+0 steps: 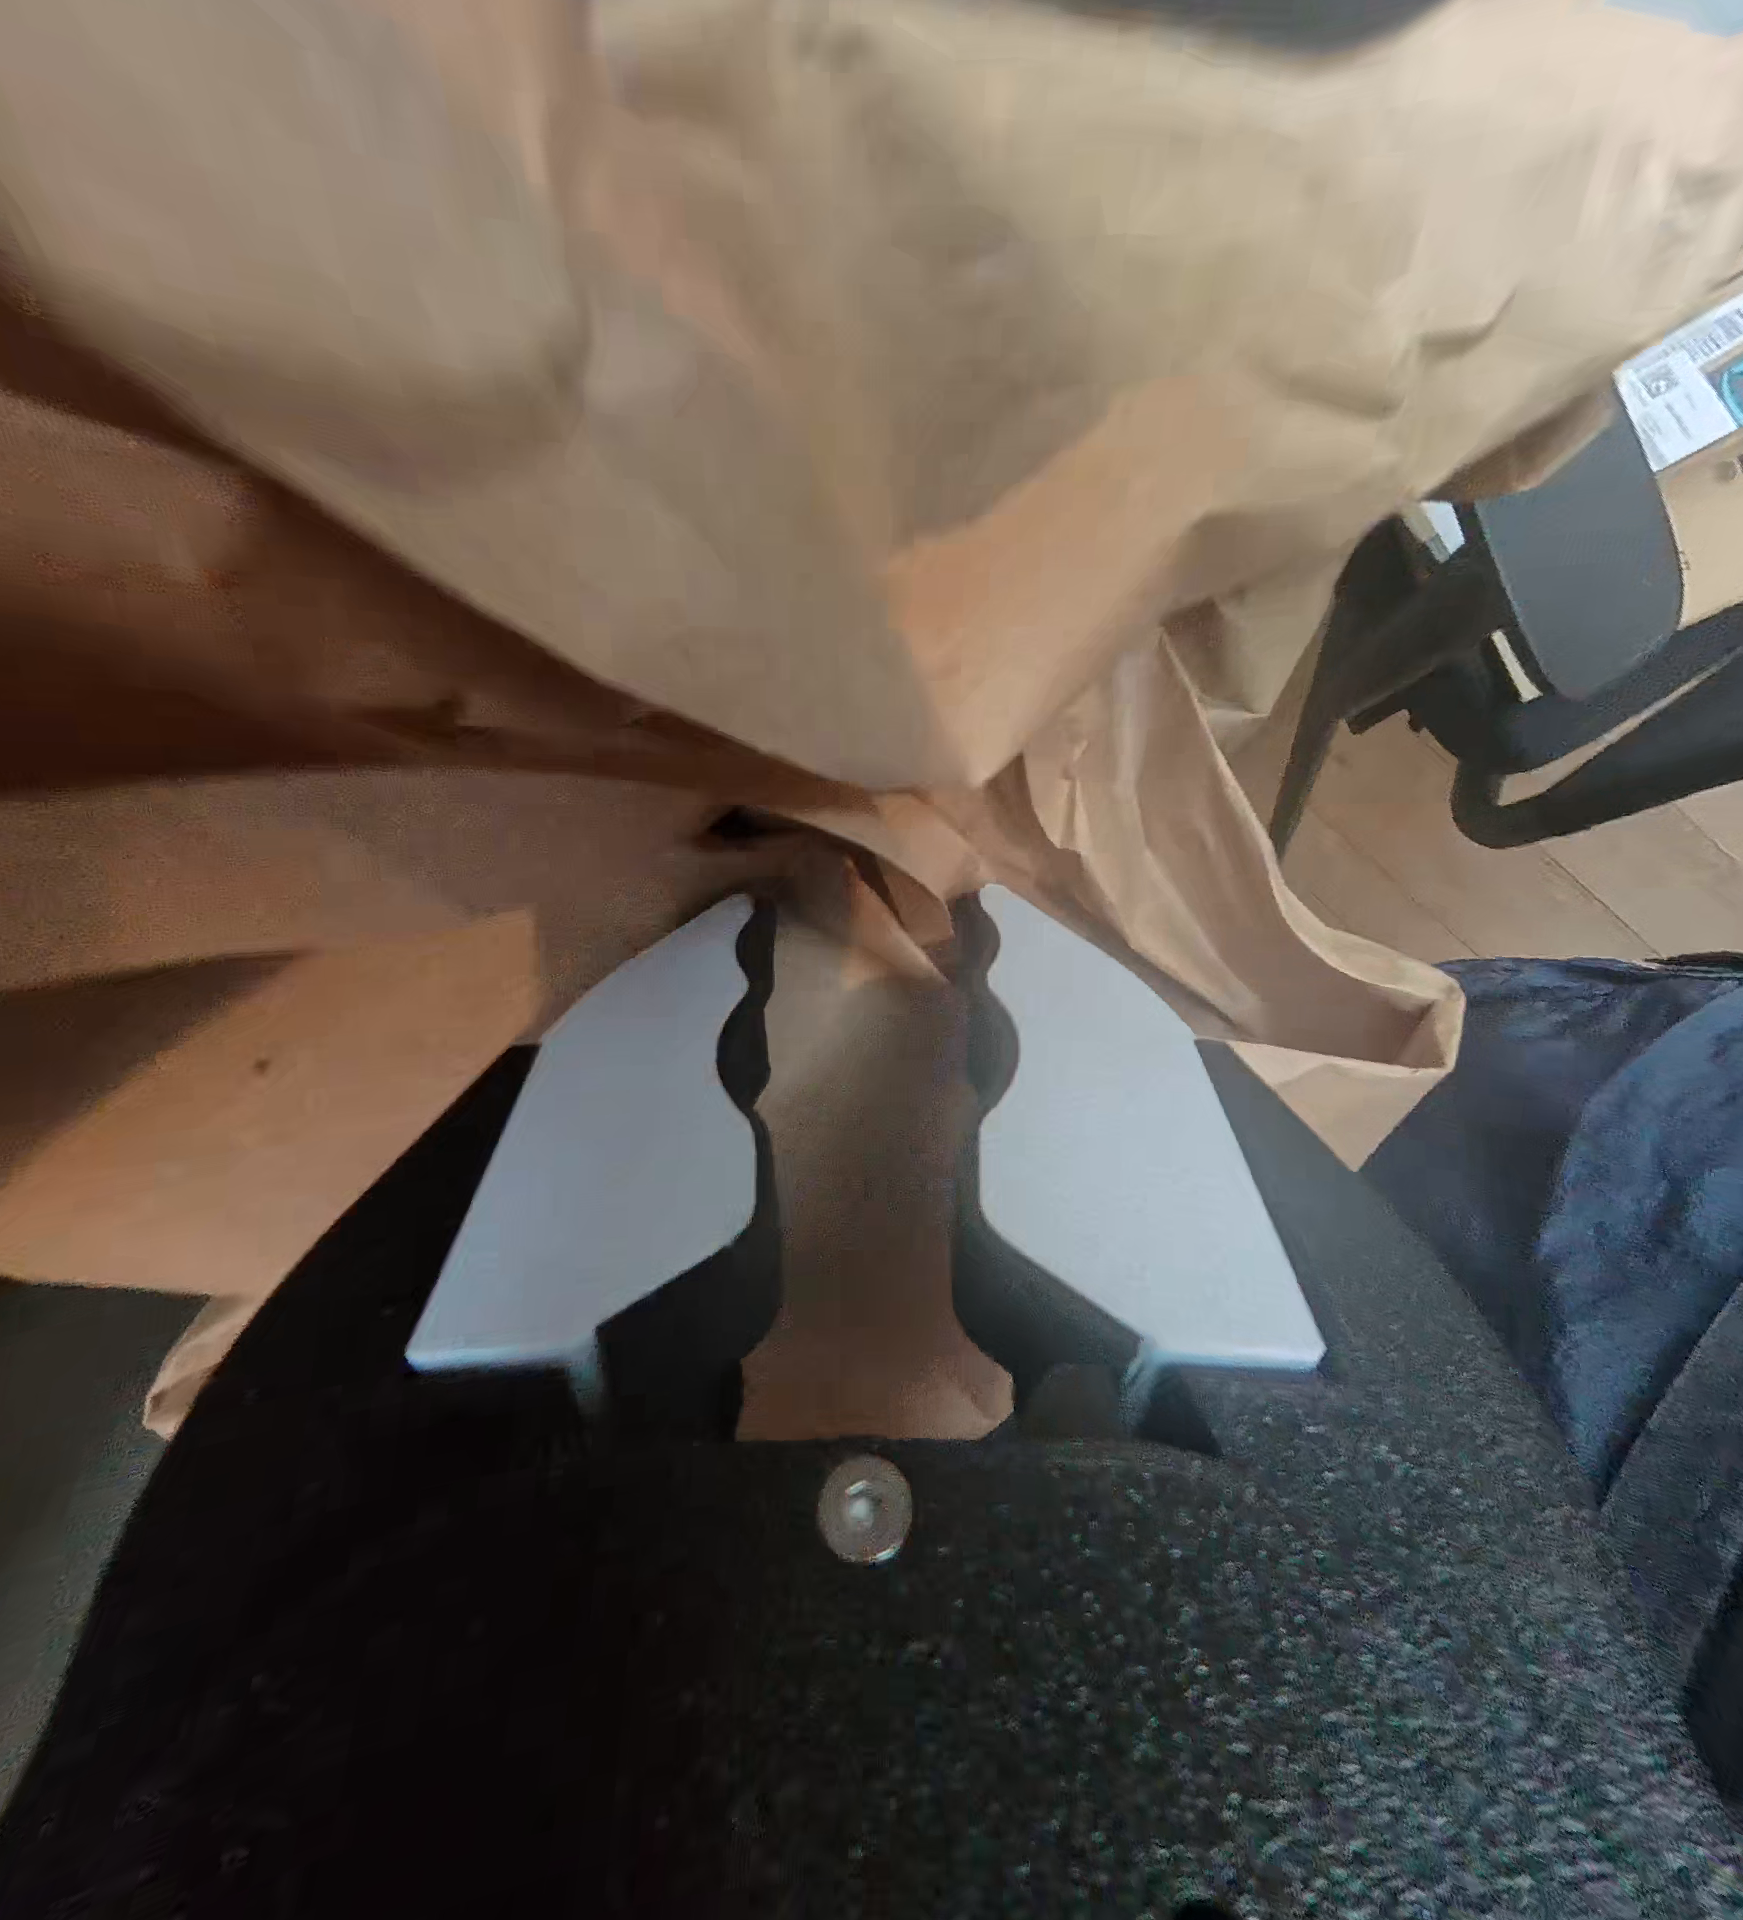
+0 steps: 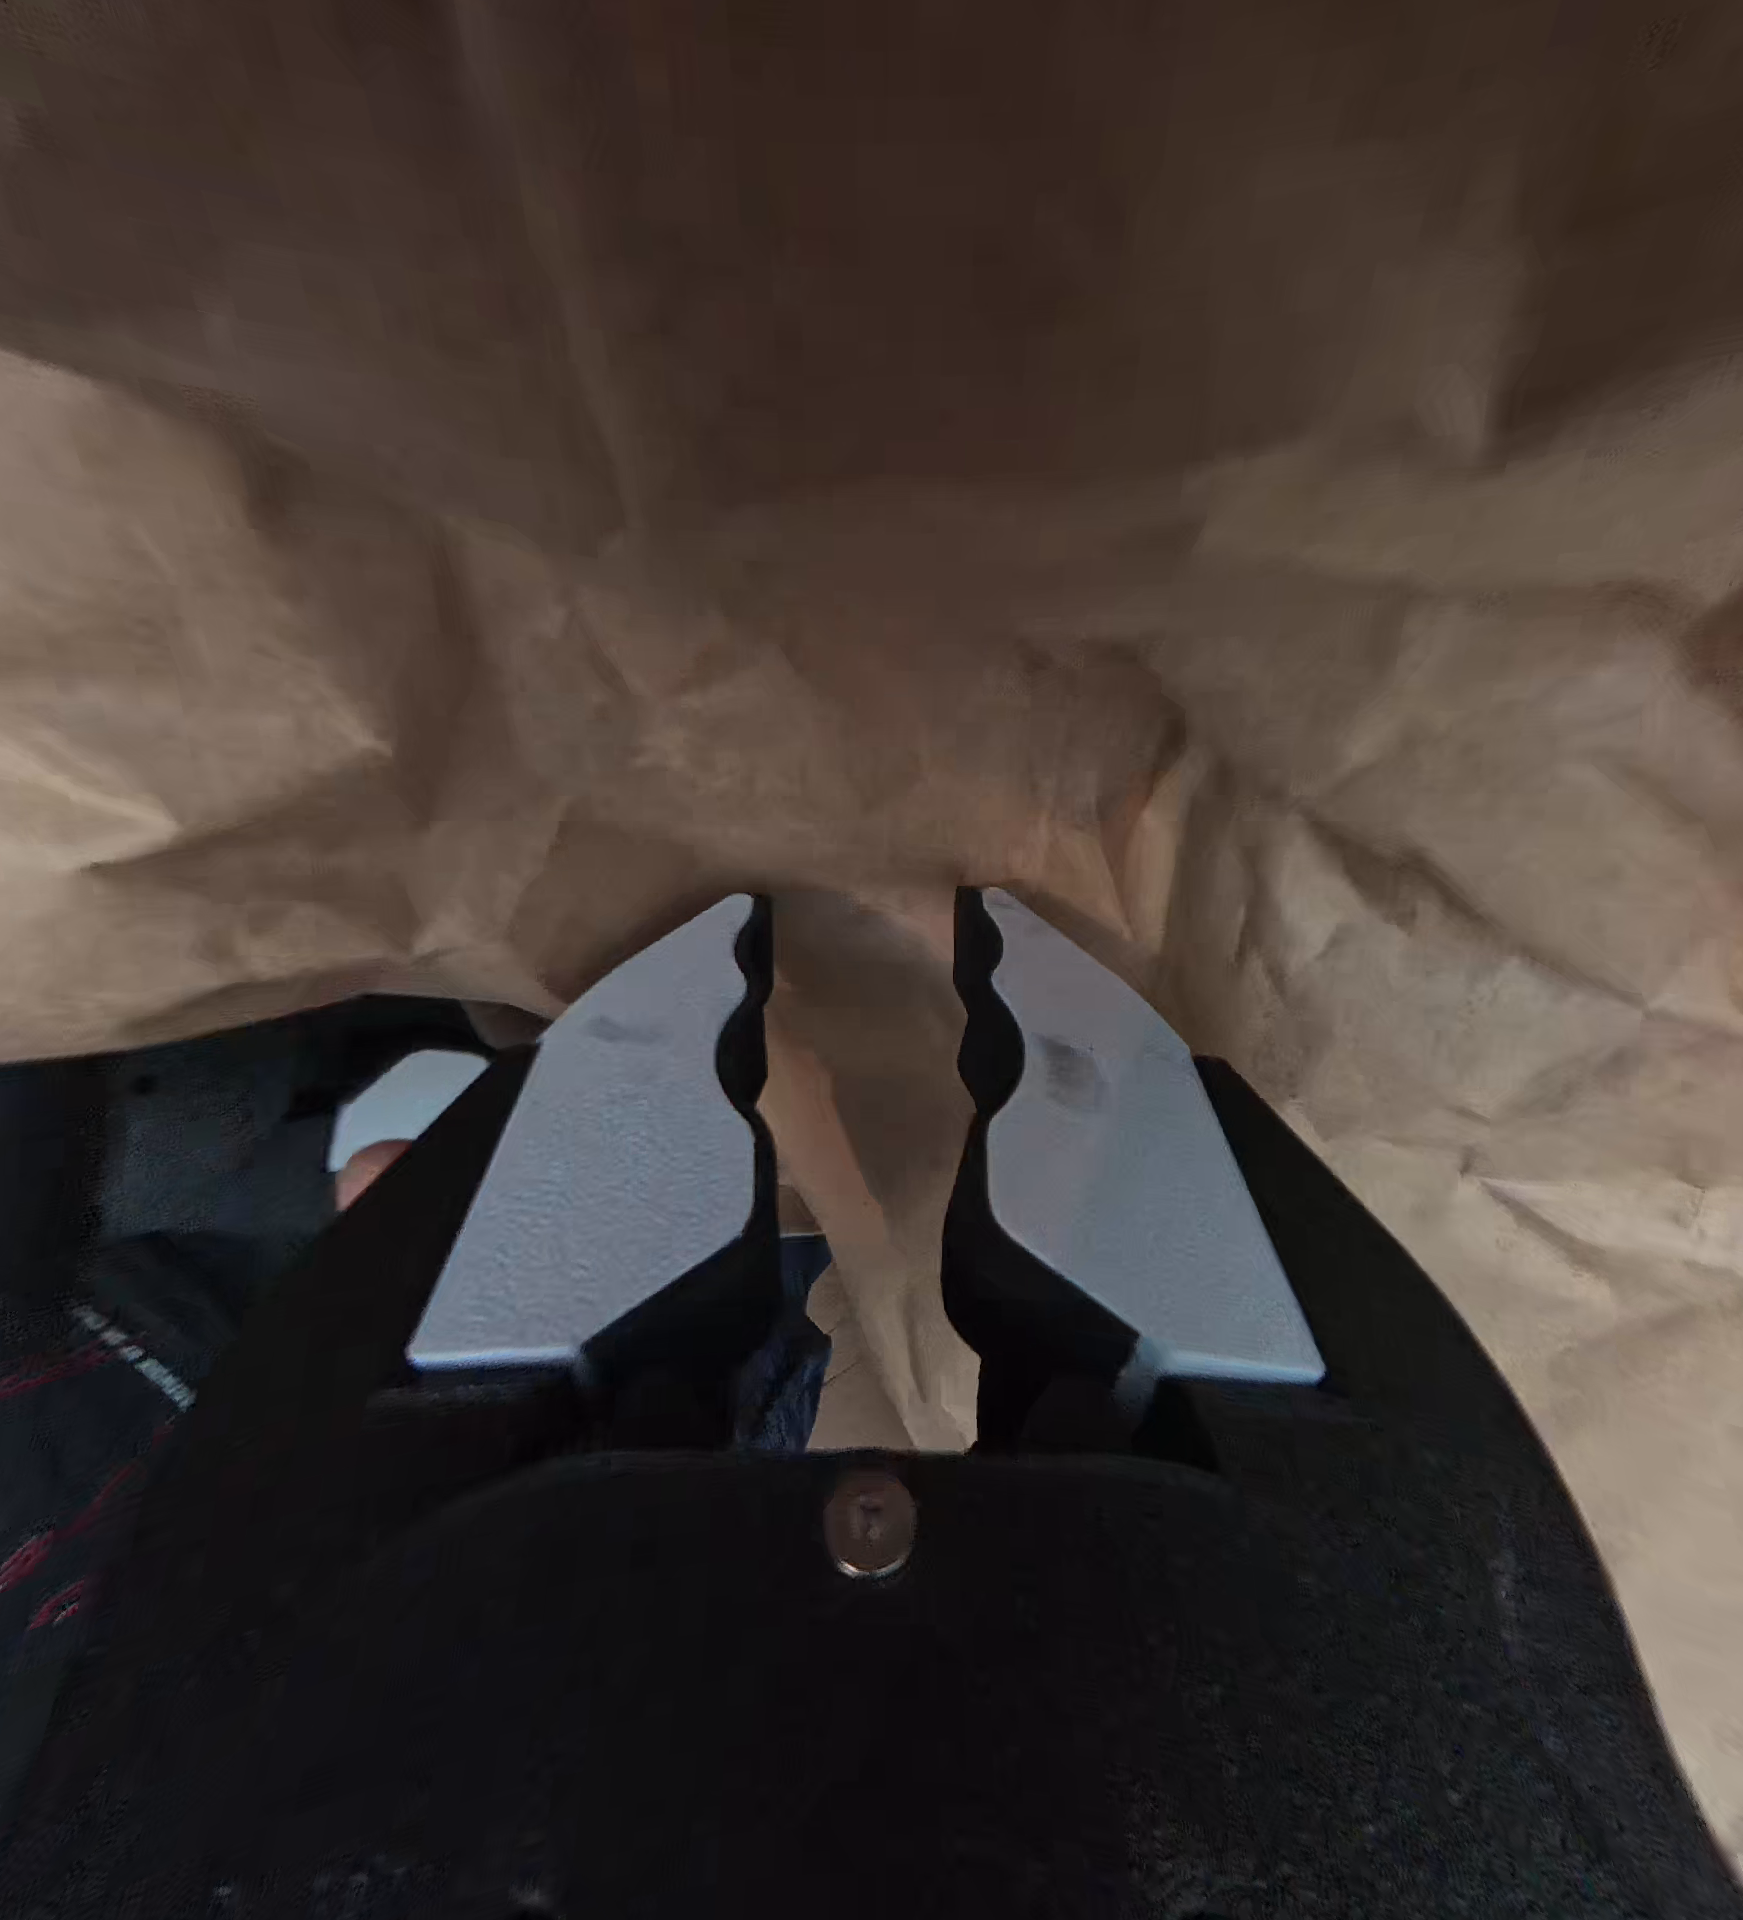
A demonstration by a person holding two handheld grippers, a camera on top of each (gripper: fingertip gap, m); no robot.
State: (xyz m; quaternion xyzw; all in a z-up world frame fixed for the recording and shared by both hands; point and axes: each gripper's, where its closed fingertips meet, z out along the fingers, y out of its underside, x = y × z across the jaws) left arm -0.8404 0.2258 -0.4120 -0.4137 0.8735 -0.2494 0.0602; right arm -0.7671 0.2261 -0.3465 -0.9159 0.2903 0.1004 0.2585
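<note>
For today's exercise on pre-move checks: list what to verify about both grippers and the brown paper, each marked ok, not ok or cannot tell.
1. Left gripper grips the brown paper: ok, a bunched fold sits between its fingers.
2. Right gripper grips the paper: ok, a fold runs between its fingers.
3. Paper untorn: cannot tell, blurred.
4. Office chair apart from the paper: cannot tell.
5. Surroundings visible in right wrist view: not ok, paper fills it.
</note>
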